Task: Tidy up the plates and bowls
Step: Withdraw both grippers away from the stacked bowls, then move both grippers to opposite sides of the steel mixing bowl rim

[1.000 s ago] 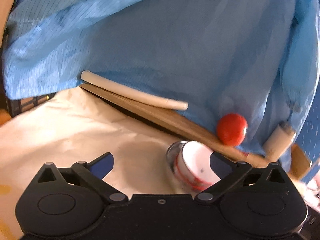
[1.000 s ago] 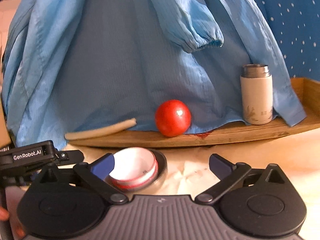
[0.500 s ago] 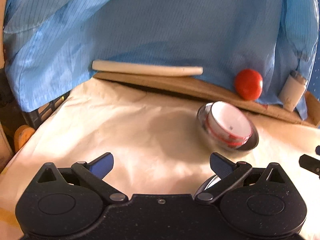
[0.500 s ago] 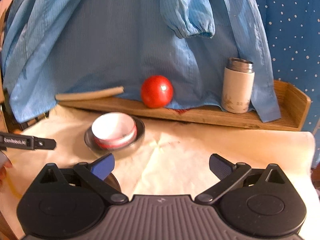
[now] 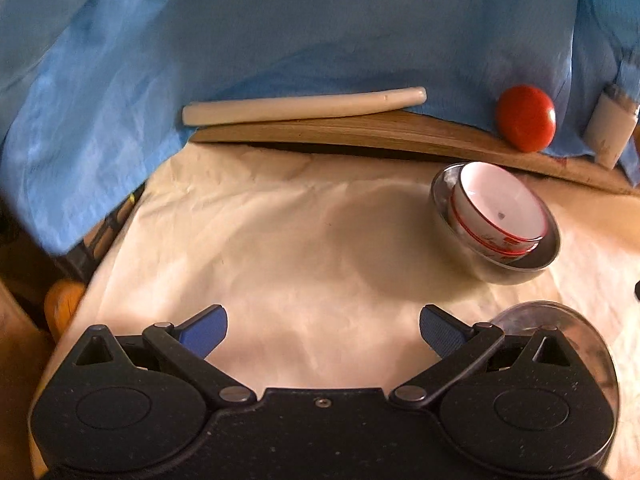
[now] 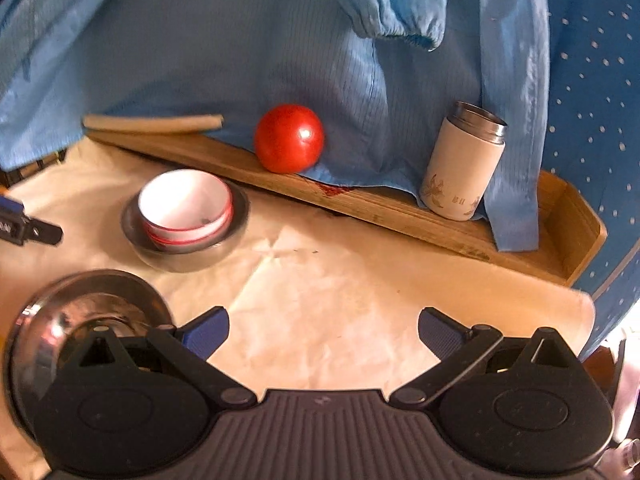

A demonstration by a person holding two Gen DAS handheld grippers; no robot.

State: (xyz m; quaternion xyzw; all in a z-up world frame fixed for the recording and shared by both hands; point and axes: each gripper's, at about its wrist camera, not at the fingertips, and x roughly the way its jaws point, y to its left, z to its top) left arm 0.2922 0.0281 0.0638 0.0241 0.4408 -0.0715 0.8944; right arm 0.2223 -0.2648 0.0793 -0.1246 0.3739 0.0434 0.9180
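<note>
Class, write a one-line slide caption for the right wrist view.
Open right gripper faces white bowl nested in steel bowl; another steel bowl lies nearer.

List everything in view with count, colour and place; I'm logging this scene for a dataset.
White bowl: one (maybe a nested pair), white with red bands, inside the steel bowl.
Steel bowl: one, silver, on the cloth, left of centre.
Second steel dish: one, silver, near left, partly behind the right gripper.
Tomato: one, red, on the wooden tray.
Flask: one, cream with steel rim, on the tray, right.
Rolling stick: one, cream, tray's left end.
Wooden tray: one, brown, at back.
Cloth: one, cream, covering the table.
Garment: one, blue, hanging behind.
Left gripper: black, blue pads, open.
Right gripper: same, open.
</note>
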